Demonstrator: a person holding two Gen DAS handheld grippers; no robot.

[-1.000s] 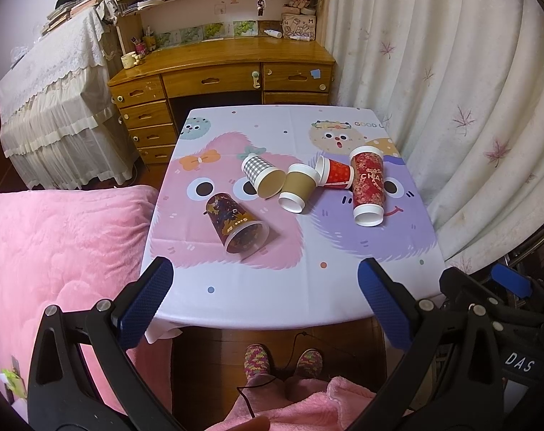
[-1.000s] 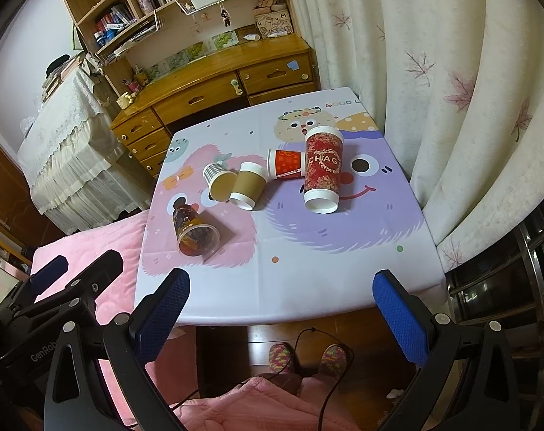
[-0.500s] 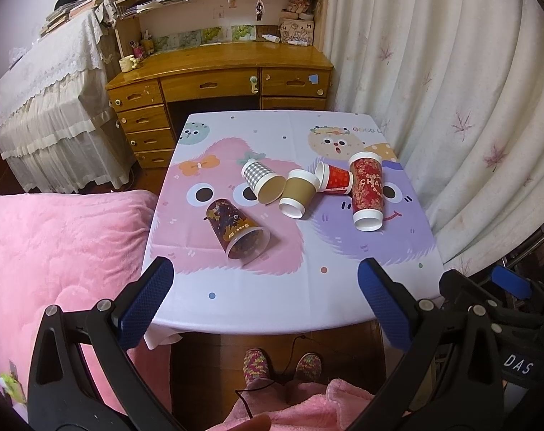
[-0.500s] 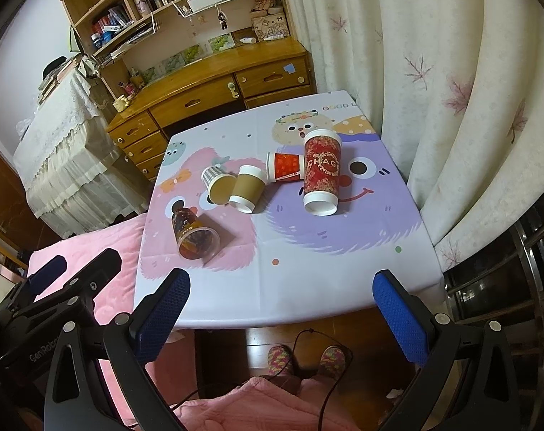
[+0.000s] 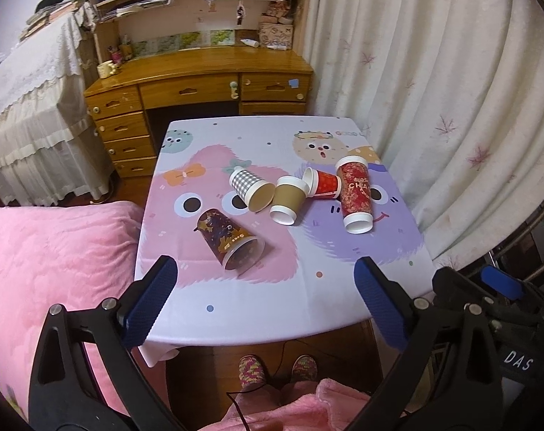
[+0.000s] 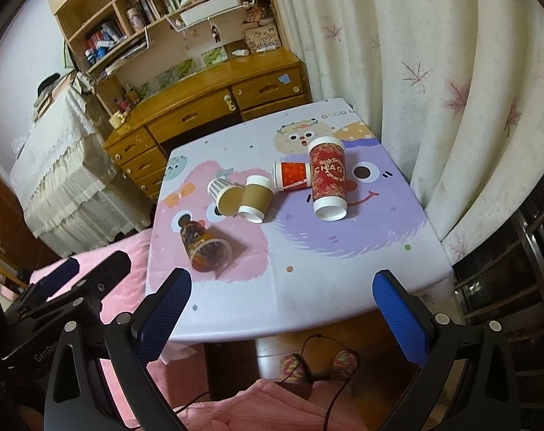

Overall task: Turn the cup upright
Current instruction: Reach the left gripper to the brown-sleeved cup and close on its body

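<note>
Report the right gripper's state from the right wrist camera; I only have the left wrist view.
Observer: The right gripper is open, fingers wide apart, nothing between them.
Operator: Give me the left gripper as seen from that side.
Observer: The left gripper shows left of the table, against the pink blanket.
Operator: Read the tall red cup.
Observer: On its side, its lettering shows CHAG here.

Five cups lie on the table: four cluster toward its far right corner, one cup lies apart, nearer the left edge.
</note>
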